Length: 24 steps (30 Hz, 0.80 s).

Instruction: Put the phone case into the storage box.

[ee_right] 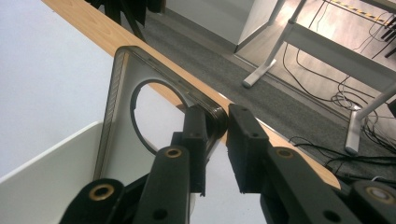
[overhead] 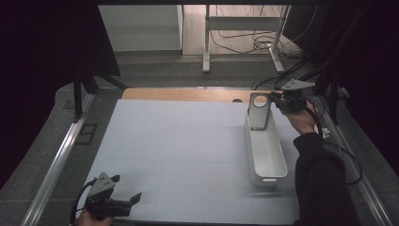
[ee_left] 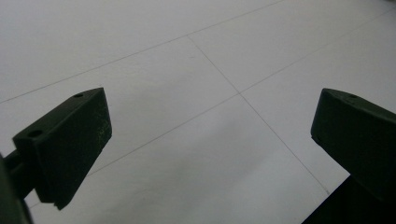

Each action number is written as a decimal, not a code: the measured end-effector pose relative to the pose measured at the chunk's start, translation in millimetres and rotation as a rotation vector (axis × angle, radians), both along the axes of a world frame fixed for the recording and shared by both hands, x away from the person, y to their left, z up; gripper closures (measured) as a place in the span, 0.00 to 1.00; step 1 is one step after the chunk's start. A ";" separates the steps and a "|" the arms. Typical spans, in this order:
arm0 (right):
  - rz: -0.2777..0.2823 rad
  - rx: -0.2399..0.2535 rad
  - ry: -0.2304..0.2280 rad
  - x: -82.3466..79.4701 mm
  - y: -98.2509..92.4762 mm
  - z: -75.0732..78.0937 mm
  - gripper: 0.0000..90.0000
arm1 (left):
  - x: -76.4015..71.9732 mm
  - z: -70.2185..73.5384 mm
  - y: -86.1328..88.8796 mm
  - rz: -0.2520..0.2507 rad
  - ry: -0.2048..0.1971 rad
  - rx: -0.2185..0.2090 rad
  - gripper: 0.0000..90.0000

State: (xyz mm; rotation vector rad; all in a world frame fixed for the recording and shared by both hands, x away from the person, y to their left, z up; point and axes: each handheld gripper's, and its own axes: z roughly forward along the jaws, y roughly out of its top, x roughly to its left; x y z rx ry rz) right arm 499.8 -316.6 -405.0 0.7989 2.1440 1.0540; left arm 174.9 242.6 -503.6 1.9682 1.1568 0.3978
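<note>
Holding the grey panel by its top corner, my right gripper has its jaws squeezed on it. It stands upright at the far end of the white bin. My left gripper waits open, far from the bin, over the pale table.

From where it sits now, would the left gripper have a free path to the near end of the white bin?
Probably yes. The left gripper stands open at the table's near left corner, and bare white tabletop lies between it and the white bin. The right gripper works the bin's far end.
</note>
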 end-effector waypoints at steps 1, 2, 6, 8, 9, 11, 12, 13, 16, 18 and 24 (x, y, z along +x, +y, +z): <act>-0.001 0.001 0.002 -0.1 0.4 0.1 0.83 | 0.0 0.0 0.0 0.000 0.000 0.000 0.00; 0.000 0.001 0.000 0.0 0.6 0.1 0.83 | 0.1 0.0 0.0 0.000 0.001 0.000 0.00; -0.007 0.002 0.003 -0.2 1.4 -0.1 0.80 | 0.0 0.0 0.1 0.000 0.000 0.000 0.00; -0.009 0.005 0.009 -0.2 1.7 -0.1 0.78 | 0.0 0.0 0.1 0.000 0.000 0.000 0.00; -0.010 0.006 0.011 -0.3 1.9 -0.1 0.77 | 0.0 0.0 0.1 0.000 -0.001 0.000 0.00; -0.015 0.004 0.014 -0.4 2.5 -0.4 0.74 | -0.2 0.0 -0.3 -0.003 -0.002 0.000 0.00; -0.019 0.004 0.015 -0.5 2.7 -0.6 0.73 | -0.3 0.1 -0.5 -0.005 -0.004 0.004 0.00; -0.027 0.004 0.018 -0.6 3.1 -1.0 0.71 | -0.4 0.2 -0.8 -0.006 -0.005 0.006 0.00; -0.044 0.012 0.024 -1.1 3.2 -0.8 0.67 | -0.6 0.2 -0.6 -0.007 -0.007 0.003 0.00; -0.047 0.016 0.026 -1.4 3.0 -0.4 0.65 | -0.7 0.2 -0.6 -0.007 -0.008 0.002 0.00; -0.061 0.035 0.047 -4.7 2.1 1.6 0.58 | -1.0 0.3 0.8 -0.012 -0.007 -0.010 0.00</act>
